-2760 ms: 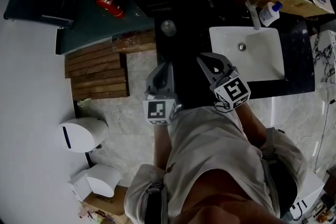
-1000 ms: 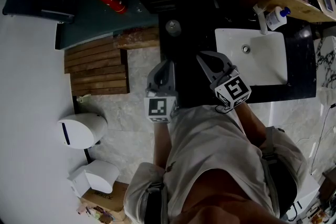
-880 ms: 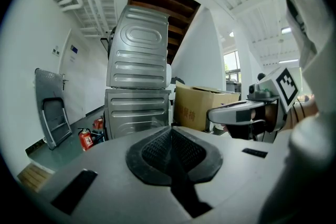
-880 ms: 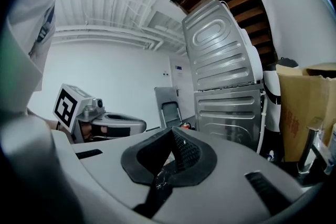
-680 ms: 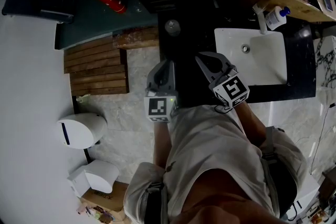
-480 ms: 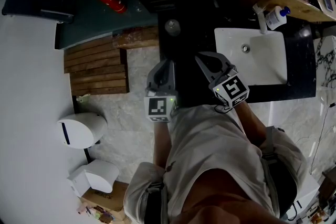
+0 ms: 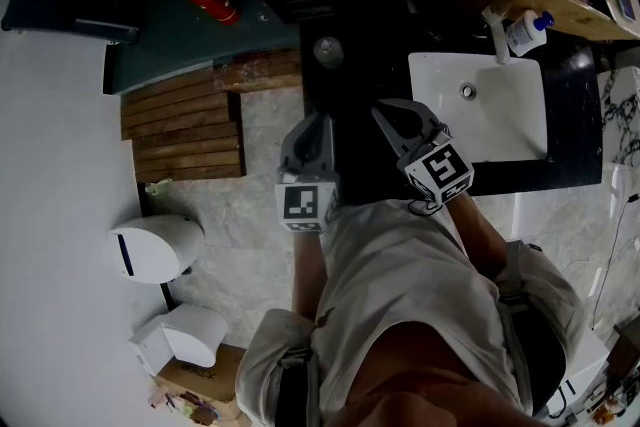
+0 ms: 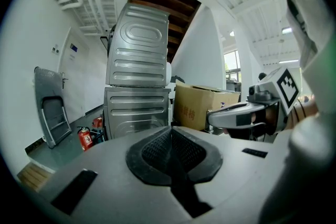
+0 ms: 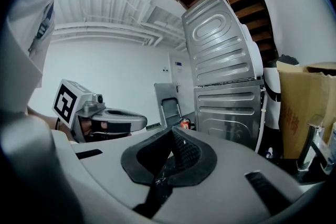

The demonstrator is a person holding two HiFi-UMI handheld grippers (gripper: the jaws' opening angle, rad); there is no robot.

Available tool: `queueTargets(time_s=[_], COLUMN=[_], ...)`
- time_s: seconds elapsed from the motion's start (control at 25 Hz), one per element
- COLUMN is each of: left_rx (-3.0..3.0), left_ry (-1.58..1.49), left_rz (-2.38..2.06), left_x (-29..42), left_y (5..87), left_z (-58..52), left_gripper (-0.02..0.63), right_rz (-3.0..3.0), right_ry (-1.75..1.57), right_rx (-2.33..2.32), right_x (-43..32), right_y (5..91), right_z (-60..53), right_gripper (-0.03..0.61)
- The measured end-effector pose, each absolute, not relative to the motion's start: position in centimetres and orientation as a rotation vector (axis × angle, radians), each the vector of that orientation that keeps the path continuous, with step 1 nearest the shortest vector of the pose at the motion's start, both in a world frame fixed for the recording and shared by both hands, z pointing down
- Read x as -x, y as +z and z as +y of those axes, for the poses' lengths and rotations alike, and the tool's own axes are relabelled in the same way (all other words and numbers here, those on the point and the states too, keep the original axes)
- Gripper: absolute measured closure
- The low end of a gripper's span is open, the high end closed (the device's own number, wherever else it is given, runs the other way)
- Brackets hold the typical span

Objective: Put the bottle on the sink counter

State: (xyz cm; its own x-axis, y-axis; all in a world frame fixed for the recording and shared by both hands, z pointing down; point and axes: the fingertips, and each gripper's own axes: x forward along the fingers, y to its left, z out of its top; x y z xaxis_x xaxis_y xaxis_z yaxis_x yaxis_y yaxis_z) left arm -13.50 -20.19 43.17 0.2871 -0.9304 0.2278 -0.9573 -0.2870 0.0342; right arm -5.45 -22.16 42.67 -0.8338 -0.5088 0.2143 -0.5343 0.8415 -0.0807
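White sink basin [image 7: 485, 120] in head view alone, left gripper [image 7: 321, 122], right gripper [image 7: 386, 108] closed, empty

Red print [image 8: 188, 113] on the cardboard box [image 8: 210, 98], too blurred to read, nothing else legible

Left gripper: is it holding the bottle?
No, the left gripper has its jaws shut together with nothing between them, and the bottle stands beside the faucet.
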Motion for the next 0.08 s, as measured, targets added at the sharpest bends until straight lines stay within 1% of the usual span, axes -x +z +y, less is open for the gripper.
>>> queueTargets(time_s=[0.08], left_rx=[-2.389], left_ry=[0.246], left_rz=[-1.766], left_x=[13.59], left_y=[43.34], left_z=[-20.31], left_gripper=[0.609], right_rz=[-2.835], right_ry=[0.206], right_rx=[-0.811], right_x=[5.59], right_y=[42.86], right_z=[-22.24], right_gripper=[0.583])
